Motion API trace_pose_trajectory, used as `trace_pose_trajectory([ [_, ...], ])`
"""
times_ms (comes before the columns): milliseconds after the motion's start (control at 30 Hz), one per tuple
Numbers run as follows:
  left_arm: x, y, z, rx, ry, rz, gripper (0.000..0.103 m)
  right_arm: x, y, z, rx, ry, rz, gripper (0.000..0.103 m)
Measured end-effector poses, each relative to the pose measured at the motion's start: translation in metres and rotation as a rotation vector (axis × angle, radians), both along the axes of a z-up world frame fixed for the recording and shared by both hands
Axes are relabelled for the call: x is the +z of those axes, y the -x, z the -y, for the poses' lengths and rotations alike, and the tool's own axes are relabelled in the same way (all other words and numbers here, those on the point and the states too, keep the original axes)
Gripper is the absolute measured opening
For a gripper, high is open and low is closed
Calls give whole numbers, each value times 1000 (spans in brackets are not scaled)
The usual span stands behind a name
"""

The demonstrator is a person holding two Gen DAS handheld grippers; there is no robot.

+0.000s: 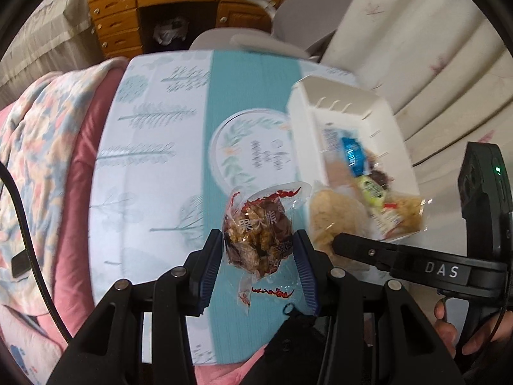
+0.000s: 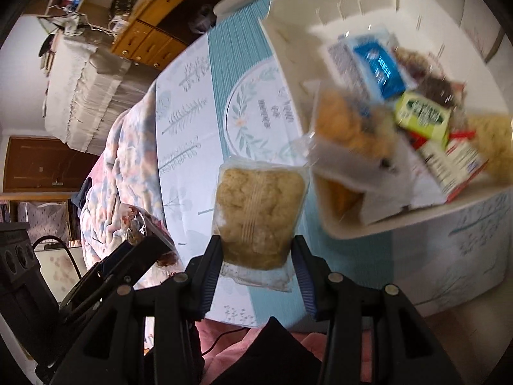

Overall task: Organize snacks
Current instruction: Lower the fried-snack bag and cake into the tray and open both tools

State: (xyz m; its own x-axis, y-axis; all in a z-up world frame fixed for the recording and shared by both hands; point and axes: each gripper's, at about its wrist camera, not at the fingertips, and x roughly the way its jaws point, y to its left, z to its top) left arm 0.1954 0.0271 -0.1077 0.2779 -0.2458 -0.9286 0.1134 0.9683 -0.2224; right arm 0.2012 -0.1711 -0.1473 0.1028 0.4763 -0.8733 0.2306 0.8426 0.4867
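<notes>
Left gripper (image 1: 259,250) pinches a crinkly nut-brittle packet (image 1: 258,240); right gripper (image 2: 256,256) pinches a pale crisp-cake packet (image 2: 259,215). Both look light, brittle, slippery; mid-body holds suit.

Tabletop (image 1: 154,147) under a teal-and-white leaf-print cloth (image 1: 243,96); white bin (image 1: 323,96) of snack packs sits on it at the right side.

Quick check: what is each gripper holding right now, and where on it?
Left gripper pinches the nut snack packet across its lower half. Right gripper pinches the pale crispy snack packet at its lower end.
</notes>
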Motion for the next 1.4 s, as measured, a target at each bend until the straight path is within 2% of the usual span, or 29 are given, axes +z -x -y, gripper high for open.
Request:
trace_pose_trajectory([
  [233, 4, -3, 52, -39, 38, 58, 44, 3, -4, 40, 17, -5, 49, 42],
  [433, -3, -11, 93, -73, 51, 60, 44, 3, -8, 73, 6, -12, 77, 40],
  [800, -21, -39, 142, -96, 56, 37, 44, -6, -20, 122, -45, -19, 97, 35],
  [833, -22, -42, 146, -101, 60, 37, 44, -7, -21, 126, -52, -10, 98, 27],
  [1067, -21, -59, 171, -140, 42, 68, 44, -9, -29, 152, -113, 54, 109, 26],
  [1133, -20, -63, 175, -146, 41, 74, 50, -8, -31, 159, -126, 102, 111, 26],
  [1167, -20, -65, 177, -147, 37, 77, 58, -8, -32, 160, -130, 123, 107, 26],
  [1267, -19, -67, 178, -149, 29, 88, 61, -9, -33, 168, -153, 157, 96, 27],
  [1333, -20, -66, 176, -152, 29, 80, 68, -9, -32, 172, -169, 166, 95, 39],
  [1400, -22, -65, 171, -149, 21, 64, 74, -8, -29, 173, -190, 169, 98, 46],
])
